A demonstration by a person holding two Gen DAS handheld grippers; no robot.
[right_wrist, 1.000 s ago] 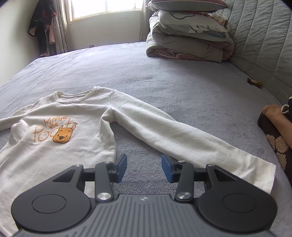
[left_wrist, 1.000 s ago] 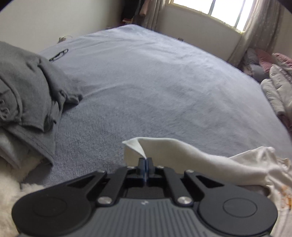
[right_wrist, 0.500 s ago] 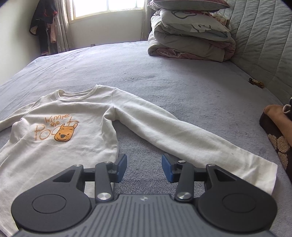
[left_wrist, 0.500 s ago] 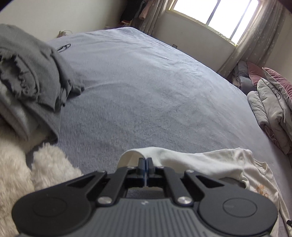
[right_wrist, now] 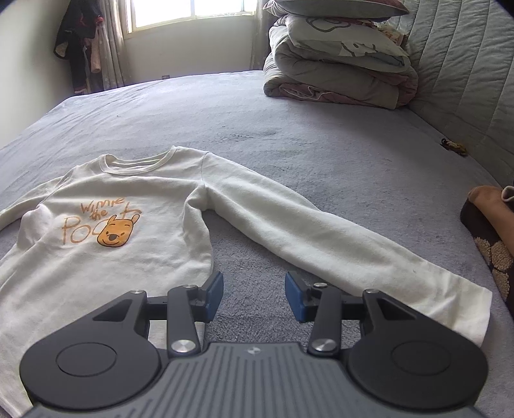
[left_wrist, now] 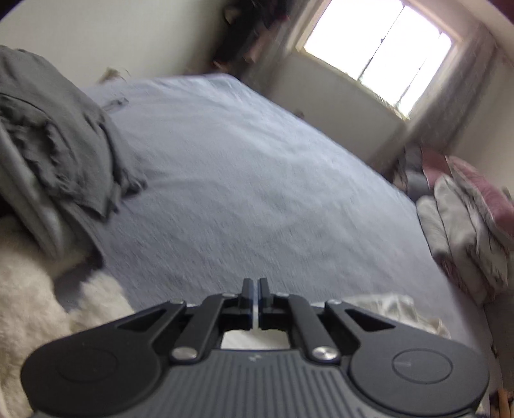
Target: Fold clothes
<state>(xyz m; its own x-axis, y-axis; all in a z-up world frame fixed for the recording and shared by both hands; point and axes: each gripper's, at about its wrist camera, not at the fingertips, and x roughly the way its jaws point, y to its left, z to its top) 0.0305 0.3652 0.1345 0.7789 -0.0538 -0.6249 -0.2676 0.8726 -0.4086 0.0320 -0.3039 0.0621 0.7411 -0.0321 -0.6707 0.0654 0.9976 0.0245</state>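
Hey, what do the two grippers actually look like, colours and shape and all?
Both are alike: a grey ribbed body, two black rounded discs at the sides, black linkage arms with silver screws and a small logo mid-body. The right gripper has blue finger pads. The left gripper's pads are not visible. No cables or sleeves show.

The sweatshirt (right_wrist: 106, 231) lies flat on the bed (right_wrist: 321, 154), collar toward the window (right_wrist: 189, 13), one sleeve (right_wrist: 321, 238) stretching rightward before the right gripper (right_wrist: 253, 295); a stack of bedding (right_wrist: 334, 64) sits behind it at the bed's far right, against the headboard (right_wrist: 462, 64); in the left wrist view, a heap of clothes (left_wrist: 57, 154) rests at the bed's left, a fleecy blanket (left_wrist: 35, 295) just below it, and the left gripper (left_wrist: 256, 294) pinches cloth of the sweatshirt.
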